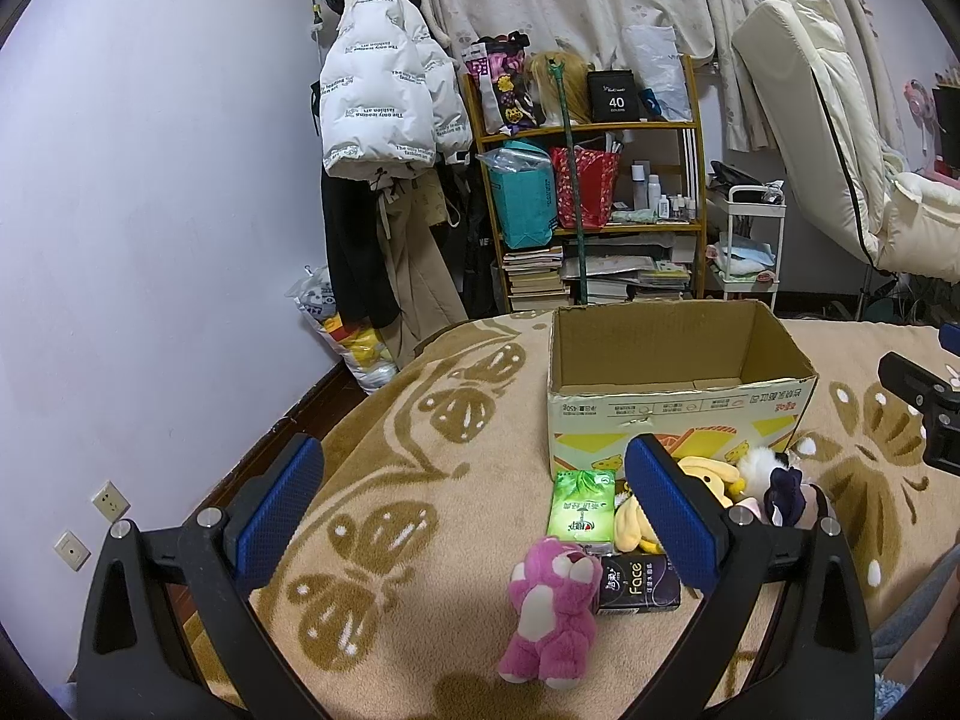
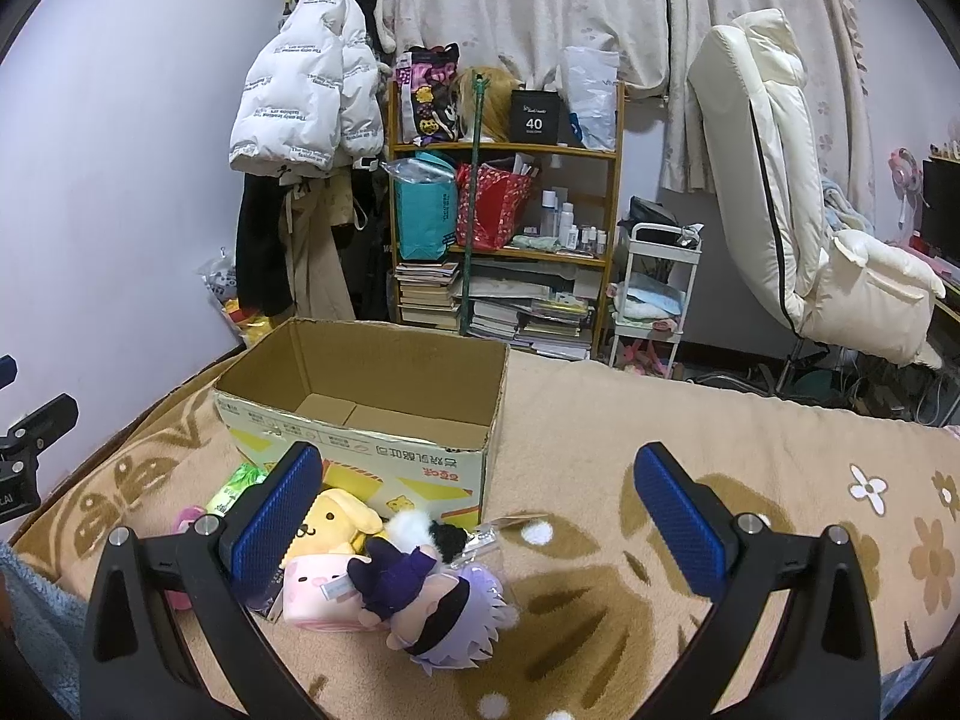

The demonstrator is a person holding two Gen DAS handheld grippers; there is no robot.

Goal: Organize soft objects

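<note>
Patterned blanket [image 1: 420, 480], cardboard box [image 2: 360, 384], plush pile [image 2: 384, 564] (partly hidden behind blue pads [image 2: 270, 516])

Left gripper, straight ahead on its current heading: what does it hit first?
Probably the pink plush bear, which stands low between the open jaws of the left gripper. If the gripper passes above it, next come the green tissue pack and the cardboard box. Depth is unclear in the fisheye.

An open cardboard box [image 1: 678, 414] stands upright on the bed, nothing visible inside it. Before its near wall lie a pink bear plush [image 1: 552, 618] sitting upright at the left, a yellow dog plush [image 2: 336, 528], a pink block plush [image 2: 315, 597] and a purple-haired doll [image 2: 438, 612] lying flat at the right.
</note>
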